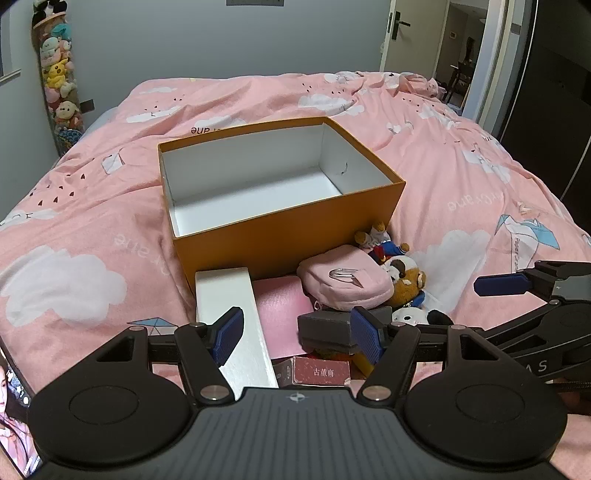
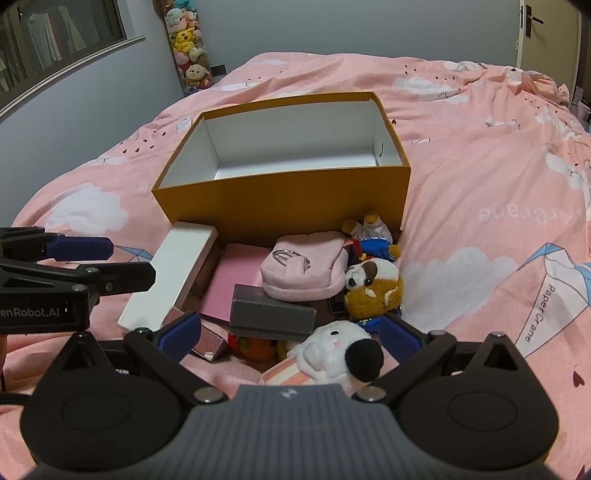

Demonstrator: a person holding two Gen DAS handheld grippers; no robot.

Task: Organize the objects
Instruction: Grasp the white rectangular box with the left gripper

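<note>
An empty orange box [image 1: 288, 236] [image 2: 280, 199] with a white inside stands open on the pink bed. A pile lies in front of it: a long white box [image 1: 236, 325] [image 2: 173, 273], a pink notebook [image 1: 284, 314] [image 2: 231, 280], a pink pouch [image 1: 343, 280] [image 2: 306, 269], a dark grey box [image 1: 325, 328] [image 2: 271, 314], a brown plush [image 1: 406, 284] [image 2: 373, 288], a white plush [image 2: 332, 354] and a red box [image 1: 321, 371]. My left gripper [image 1: 299, 338] is open over the pile. My right gripper [image 2: 290, 336] is open above the white plush.
The pink duvet [image 1: 461, 177] [image 2: 480, 184] covers the whole bed. A tall column of plush toys [image 1: 59, 81] [image 2: 188, 48] stands at the far wall. A door [image 1: 417, 33] is open at the back right. A phone screen [image 1: 14, 417] lies at the lower left.
</note>
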